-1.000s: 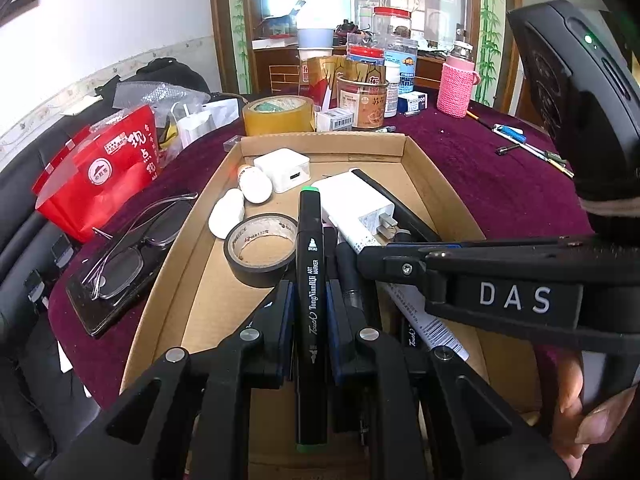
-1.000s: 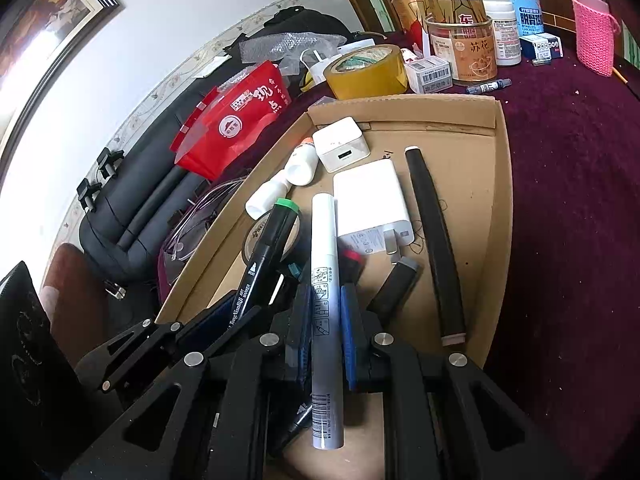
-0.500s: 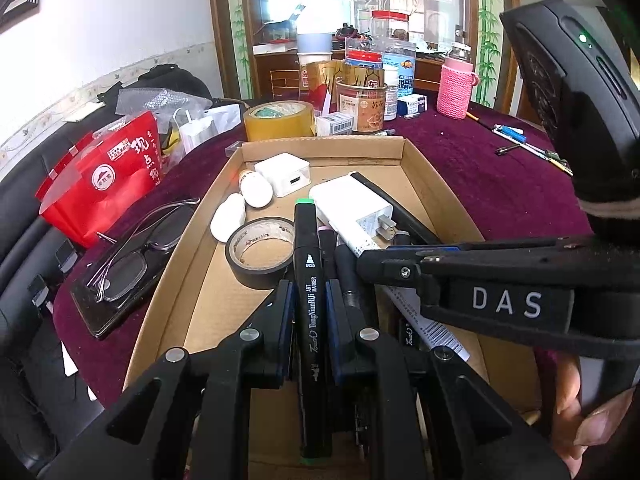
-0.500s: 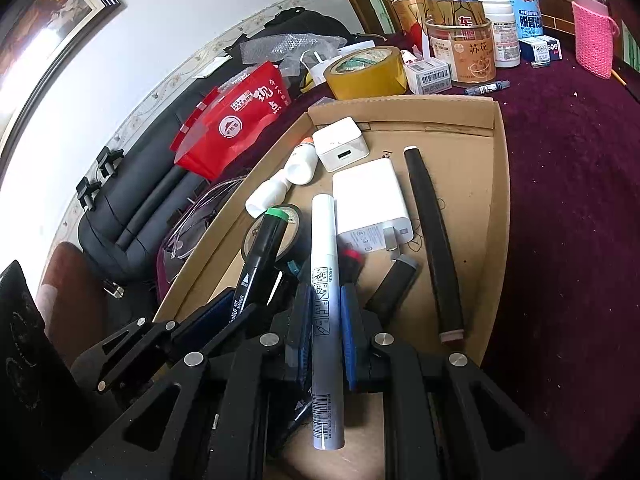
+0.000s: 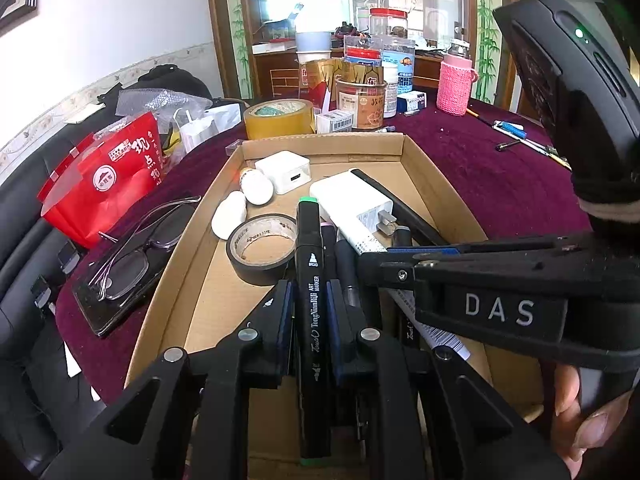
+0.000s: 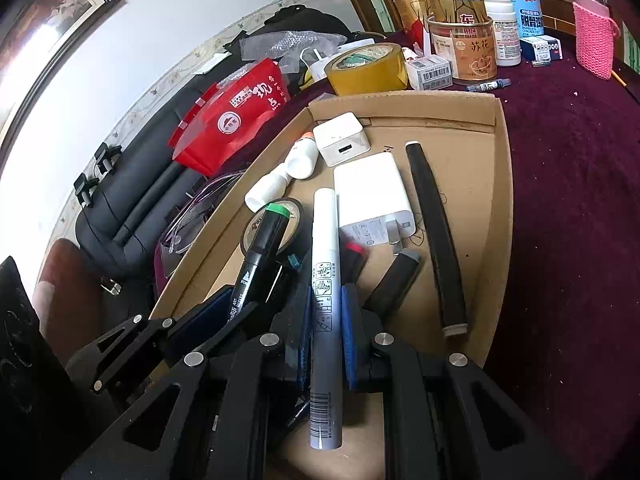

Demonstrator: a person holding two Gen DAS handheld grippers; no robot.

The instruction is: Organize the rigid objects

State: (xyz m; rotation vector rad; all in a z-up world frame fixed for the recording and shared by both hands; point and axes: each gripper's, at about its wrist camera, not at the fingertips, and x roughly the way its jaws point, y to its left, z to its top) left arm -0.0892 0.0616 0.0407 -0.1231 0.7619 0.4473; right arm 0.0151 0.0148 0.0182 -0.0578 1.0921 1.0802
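Observation:
My left gripper (image 5: 308, 304) is shut on a black art marker (image 5: 310, 280) with a green cap, held lengthwise over the near end of a cardboard tray (image 5: 436, 172). My right gripper (image 6: 326, 312) is shut on a white and grey pen (image 6: 326, 280), also over the tray's (image 6: 502, 200) near end. The black marker (image 6: 260, 256) and left gripper show at the left of the right wrist view. The right gripper crosses the left wrist view with the white pen (image 5: 364, 240). Other markers lie in the tray under both grippers, partly hidden.
In the tray lie a black tape roll (image 5: 260, 248), white charger (image 6: 372, 196), small white adapter (image 6: 340, 144), two small white bottles (image 5: 228, 216), a long black stick (image 6: 436, 232). Beside it: glasses on a phone (image 5: 128, 260), red bag (image 5: 104, 176), yellow tape (image 5: 278, 118), jars (image 5: 360, 96).
The left gripper has drawn back toward the tray's near end with the black marker. The right gripper and its pen have barely moved.

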